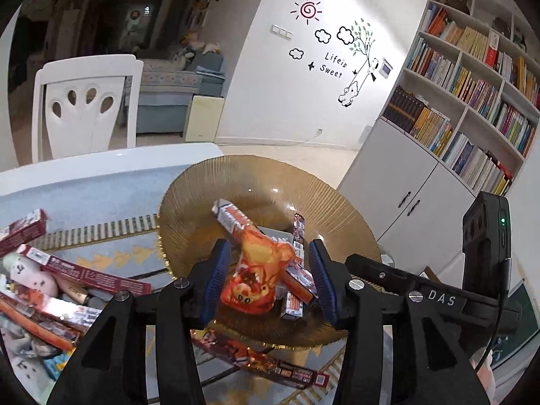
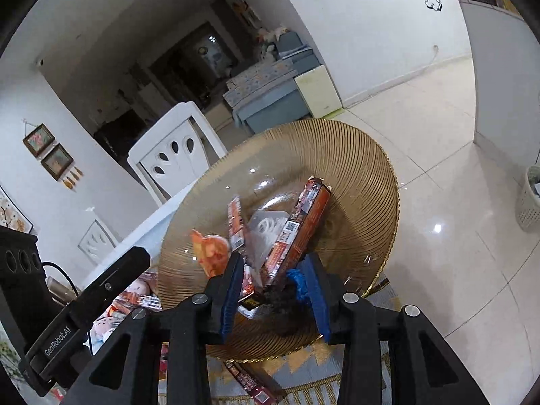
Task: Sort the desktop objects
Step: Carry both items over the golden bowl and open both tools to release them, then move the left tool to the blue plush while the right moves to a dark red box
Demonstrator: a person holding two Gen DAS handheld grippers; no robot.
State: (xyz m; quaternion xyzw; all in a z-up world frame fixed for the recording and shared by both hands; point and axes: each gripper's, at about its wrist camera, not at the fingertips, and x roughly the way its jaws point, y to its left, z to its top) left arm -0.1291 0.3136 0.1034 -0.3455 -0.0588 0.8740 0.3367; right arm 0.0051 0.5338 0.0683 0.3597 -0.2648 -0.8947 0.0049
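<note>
A ribbed amber glass bowl (image 1: pixel 209 195) sits on the table and holds several red snack boxes and an orange snack bag (image 1: pixel 256 270). My left gripper (image 1: pixel 270 273) hovers over the bowl, jaws open, with the orange bag lying between the blue pads; I see no pinch on it. My right gripper (image 2: pixel 275 290) is over the bowl's (image 2: pixel 364 168) near rim, jaws open around the end of a long red box (image 2: pixel 303 222) that leans in the bowl. A dark object with a blue wrapper (image 2: pixel 293 287) sits by the right pad. The orange bag (image 2: pixel 211 249) lies at the left.
A pile of red boxes (image 1: pixel 81 273) and a plush toy (image 1: pixel 30 273) lies on the patterned mat at left. Another red box (image 1: pixel 270 364) lies under the bowl's near rim. A white chair (image 1: pixel 87 101) stands behind the table; bookshelves (image 1: pixel 472 94) stand to the right.
</note>
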